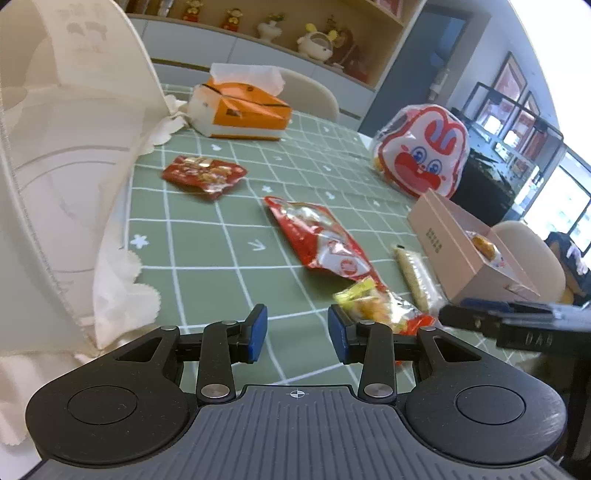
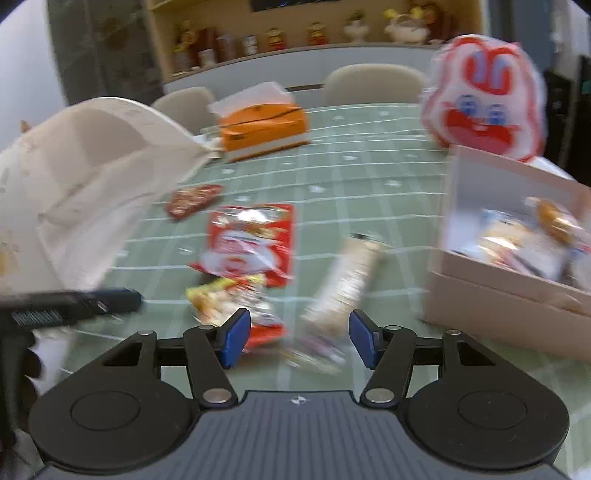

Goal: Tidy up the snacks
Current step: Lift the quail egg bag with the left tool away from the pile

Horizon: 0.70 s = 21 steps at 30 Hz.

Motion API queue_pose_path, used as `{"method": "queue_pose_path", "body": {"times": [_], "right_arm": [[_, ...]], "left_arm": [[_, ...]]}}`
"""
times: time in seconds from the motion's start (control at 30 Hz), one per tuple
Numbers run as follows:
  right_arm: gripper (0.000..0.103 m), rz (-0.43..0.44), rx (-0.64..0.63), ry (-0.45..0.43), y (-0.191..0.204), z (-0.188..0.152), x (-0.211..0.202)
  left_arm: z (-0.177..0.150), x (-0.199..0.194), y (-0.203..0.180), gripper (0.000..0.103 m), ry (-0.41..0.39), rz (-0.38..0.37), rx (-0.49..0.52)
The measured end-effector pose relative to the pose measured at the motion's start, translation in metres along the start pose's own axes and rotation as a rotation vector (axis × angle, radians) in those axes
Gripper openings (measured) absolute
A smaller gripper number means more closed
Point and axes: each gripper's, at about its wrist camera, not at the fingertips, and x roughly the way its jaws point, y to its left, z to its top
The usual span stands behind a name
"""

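Plenty of bare green checked tablecloth mid-table, hemmed by a cream fabric bag on the left and an open pale pink cardboard box on the right. Right view badly smeared, so wrapper print unreadable, the box's contents a blur. Left gripper released over bare cloth, a yellow-and-red snack packet behind its right pad; right gripper released too, a pale oblong snack bar lying just ahead between the jaws.

An orange tissue box sits at the far side of the green checked tablecloth. Cream chairs stand behind the table, and figurines line a wooden shelf.
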Motion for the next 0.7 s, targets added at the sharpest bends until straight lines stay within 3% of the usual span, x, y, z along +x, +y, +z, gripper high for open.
{"method": "queue_pose_path", "body": {"times": [0.1, 0.2, 0.33, 0.43, 0.6, 0.7], "right_arm": [[0.067, -0.060, -0.008, -0.062, -0.008, -0.018, -0.007], [0.067, -0.072, 0.026, -0.093, -0.018, -0.031, -0.006], [0.068, -0.052, 0.113, -0.103, -0.035, -0.035, -0.006], [0.072, -0.099, 0.113, -0.141, -0.038, -0.038, -0.012], [0.074, -0.106, 0.092, -0.159, -0.037, -0.046, -0.019], [0.077, -0.091, 0.115, -0.154, -0.042, -0.049, -0.021]], "left_arm": [[0.001, 0.003, -0.007, 0.041, 0.011, -0.010, -0.010], [0.005, 0.008, -0.020, 0.041, 0.035, -0.035, -0.027], [0.010, 0.025, -0.045, 0.041, 0.119, -0.048, -0.024], [0.016, 0.042, -0.057, 0.041, 0.173, -0.051, -0.063], [0.030, 0.073, -0.072, 0.041, 0.170, 0.011, -0.059], [0.034, 0.090, -0.086, 0.041, 0.161, 0.050, 0.012]]}}
